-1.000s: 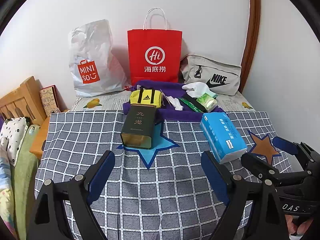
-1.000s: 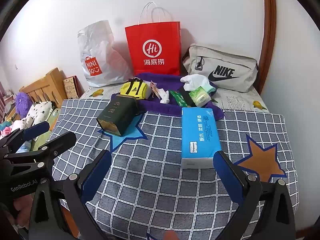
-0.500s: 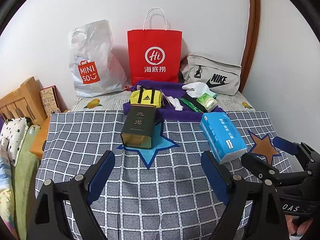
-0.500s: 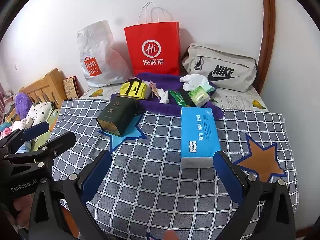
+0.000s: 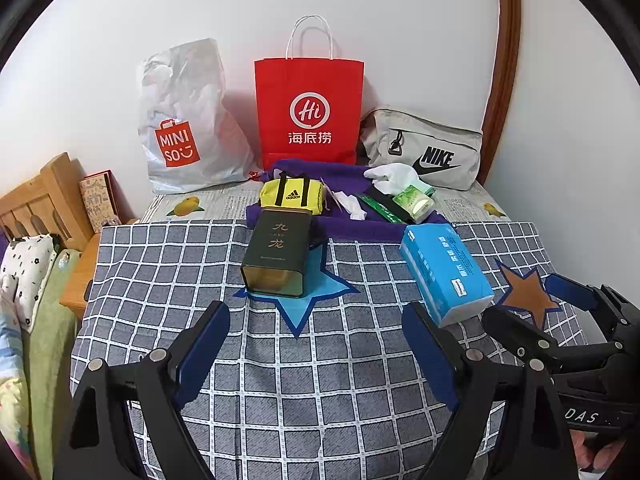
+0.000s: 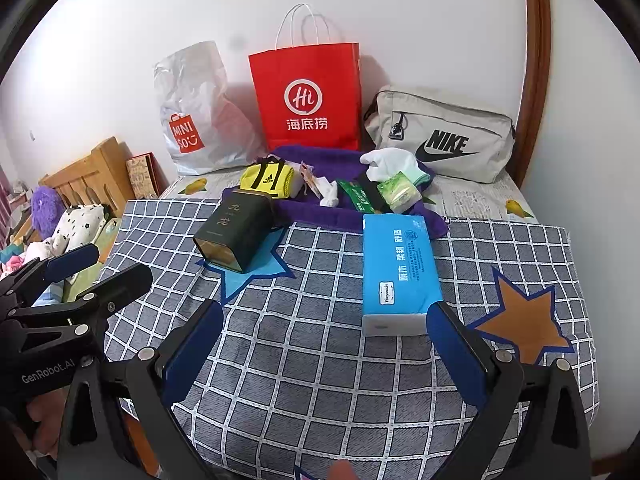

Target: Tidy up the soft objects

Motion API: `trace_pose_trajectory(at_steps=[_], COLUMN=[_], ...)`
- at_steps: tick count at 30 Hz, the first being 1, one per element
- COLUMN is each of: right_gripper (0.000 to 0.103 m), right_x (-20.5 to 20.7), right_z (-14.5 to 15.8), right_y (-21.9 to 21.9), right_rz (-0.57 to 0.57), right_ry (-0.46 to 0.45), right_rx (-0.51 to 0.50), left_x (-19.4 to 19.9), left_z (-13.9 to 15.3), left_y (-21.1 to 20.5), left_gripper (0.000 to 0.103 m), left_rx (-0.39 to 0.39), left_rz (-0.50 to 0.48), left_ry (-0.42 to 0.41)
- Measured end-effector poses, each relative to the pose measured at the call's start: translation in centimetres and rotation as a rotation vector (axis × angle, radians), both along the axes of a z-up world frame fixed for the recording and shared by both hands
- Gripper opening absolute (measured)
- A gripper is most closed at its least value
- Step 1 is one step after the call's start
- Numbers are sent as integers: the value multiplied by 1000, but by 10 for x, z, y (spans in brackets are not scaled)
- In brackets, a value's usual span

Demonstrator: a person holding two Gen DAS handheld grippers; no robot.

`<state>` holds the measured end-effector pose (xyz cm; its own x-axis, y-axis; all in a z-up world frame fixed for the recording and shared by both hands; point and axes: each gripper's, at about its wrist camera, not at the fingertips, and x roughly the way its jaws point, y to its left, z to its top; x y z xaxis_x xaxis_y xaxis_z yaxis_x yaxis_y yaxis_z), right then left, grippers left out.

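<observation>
A blue tissue pack (image 5: 444,270) (image 6: 398,268) lies on the checked cloth (image 5: 320,380) (image 6: 320,360). A dark tea tin (image 5: 278,252) (image 6: 236,232) stands on a blue star. Behind, a purple towel (image 5: 360,230) (image 6: 340,216) carries a yellow adidas pouch (image 5: 292,196) (image 6: 268,178), a white glove (image 5: 394,176) (image 6: 386,162), a small green tissue pack (image 5: 414,202) (image 6: 398,192) and a green sachet. My left gripper (image 5: 316,344) is open and empty, short of the tin. My right gripper (image 6: 324,340) is open and empty, its right finger near the blue pack's front end.
Against the wall stand a white Miniso bag (image 5: 184,120), a red paper bag (image 5: 310,112) and a grey Nike bag (image 5: 424,150). A wooden headboard (image 5: 36,204) and bedding lie left. The table's right edge meets the wall.
</observation>
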<state>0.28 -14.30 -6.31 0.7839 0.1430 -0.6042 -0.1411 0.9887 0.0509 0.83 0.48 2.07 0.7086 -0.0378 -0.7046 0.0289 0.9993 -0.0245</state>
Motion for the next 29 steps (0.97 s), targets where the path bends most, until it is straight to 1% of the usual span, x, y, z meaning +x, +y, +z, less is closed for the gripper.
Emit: trace_pose_trajectory(at_steps=[16, 26, 29], right_gripper=[101, 101, 101], right_x=[-1, 1, 5], right_z=[-1, -2, -4], right_y=[1, 0, -1], right_rz=[-8, -6, -10], right_ry=[1, 4, 8], right_rx=[-5, -5, -2], left_x=[-2, 1, 8], left_z=[-3, -3, -4], left_y=[0, -1, -3], left_gripper=[87, 87, 87], left_rx=[5, 1, 7], left_rz=[4, 2, 0], left_ry=[8, 16, 24])
